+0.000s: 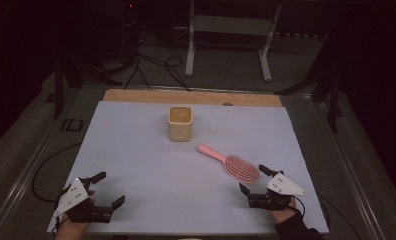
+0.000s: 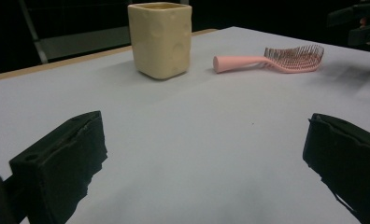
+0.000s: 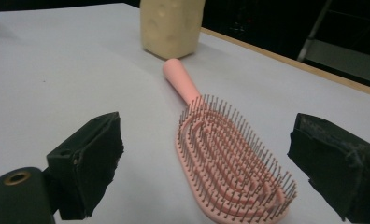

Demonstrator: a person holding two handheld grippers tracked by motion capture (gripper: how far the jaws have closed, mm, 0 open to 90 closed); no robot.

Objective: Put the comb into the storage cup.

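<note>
Jaws of our right gripper [image 1: 251,180] stand wide and empty, the pink hairbrush [image 1: 234,164] just off them at eleven o'clock, bristles up. Our left gripper [image 1: 105,189] idles wide near the mat's edge. We judge the reach begun: next, straddle the brush and close; the yellow cup [image 1: 180,123] waits farther at twelve.

hairbrush [image 3: 230,163]: pink, darker bristles | cup [image 1: 180,123]: pale yellow, dimpled walls | table sheet [image 1: 151,165]: plain pale blue-white | table edge [image 1: 136,96]: tan wood | grippers' jaws: black | gripper plates [image 1: 284,184]: light grey, dark dots
</note>
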